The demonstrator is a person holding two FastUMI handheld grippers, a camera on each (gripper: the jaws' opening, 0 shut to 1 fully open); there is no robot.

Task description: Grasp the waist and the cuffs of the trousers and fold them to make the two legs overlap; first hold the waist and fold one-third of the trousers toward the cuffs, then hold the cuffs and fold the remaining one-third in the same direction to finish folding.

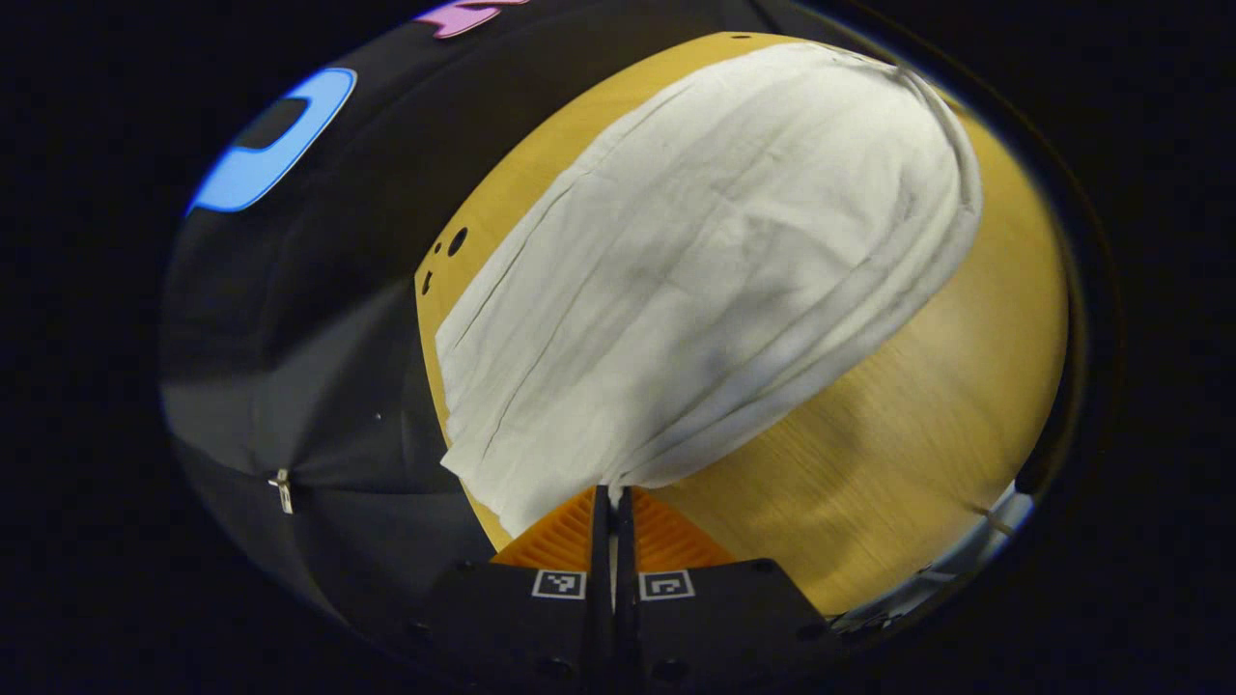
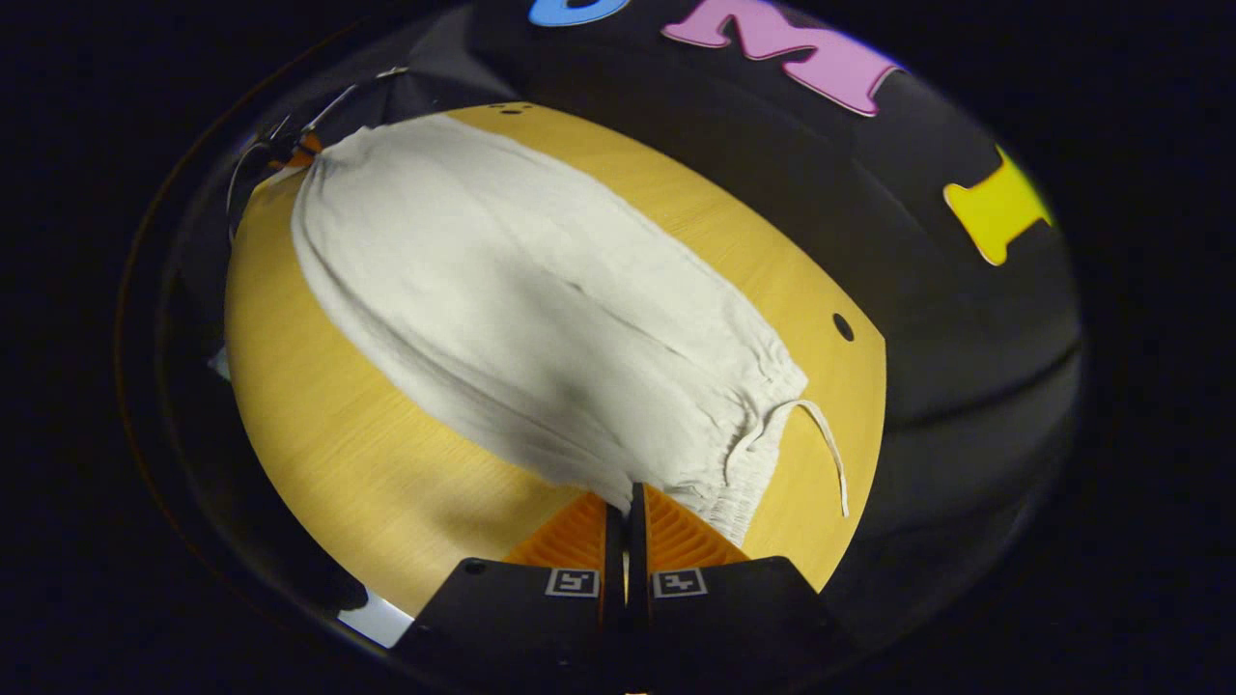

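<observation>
White trousers [image 1: 715,280] lie along a yellow wooden table [image 1: 917,434], with the two legs stacked into one strip. In the left gripper view my left gripper [image 1: 612,494] is shut, and the near cuff end of the cloth is pinched between its fingers. In the right gripper view the trousers [image 2: 521,309] run away to the upper left. My right gripper [image 2: 626,500] is shut on the gathered elastic waist [image 2: 744,463] at its near corner. A loose drawstring [image 2: 832,454] trails from the waist onto the table. The left gripper [image 2: 294,147] shows small at the far cuff end.
The table [image 2: 338,454] has round holes near its edge [image 2: 843,326]. The booth's black cloth wall [image 2: 966,367] hangs close behind the table. A metal clip [image 1: 282,488] sits on the cloth to the left.
</observation>
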